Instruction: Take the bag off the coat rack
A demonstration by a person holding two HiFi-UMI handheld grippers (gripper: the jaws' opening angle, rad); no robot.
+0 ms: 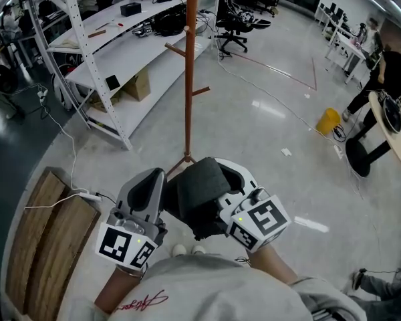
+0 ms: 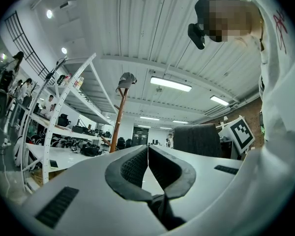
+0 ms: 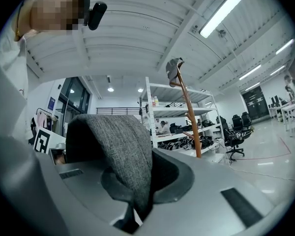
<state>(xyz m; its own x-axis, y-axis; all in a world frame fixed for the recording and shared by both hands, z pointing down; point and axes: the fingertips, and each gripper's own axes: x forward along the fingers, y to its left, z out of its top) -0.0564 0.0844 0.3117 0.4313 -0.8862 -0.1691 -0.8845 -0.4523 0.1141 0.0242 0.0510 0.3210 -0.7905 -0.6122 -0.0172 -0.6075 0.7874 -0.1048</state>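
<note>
Cardboard box [image 1: 138, 85]: at my 11 o'clock, under the white shelving [image 1: 87, 55]. I can't see inside it.
Left gripper [image 2: 147, 154]: jaws pressed together with nothing between them, just beside the bag at its 9 o'clock.
Coat rack [image 1: 188, 79]: upright at 12 o'clock, with a cap [image 3: 174, 68] on its top.
Bag [image 1: 199, 196]: grey fabric, apart from the rack and between my two grippers. Its opening doesn't show, so I can't tell what it holds.
Right gripper [image 3: 142, 156]: at the bag's 3 o'clock, clamped on a fold of the grey fabric.
</note>
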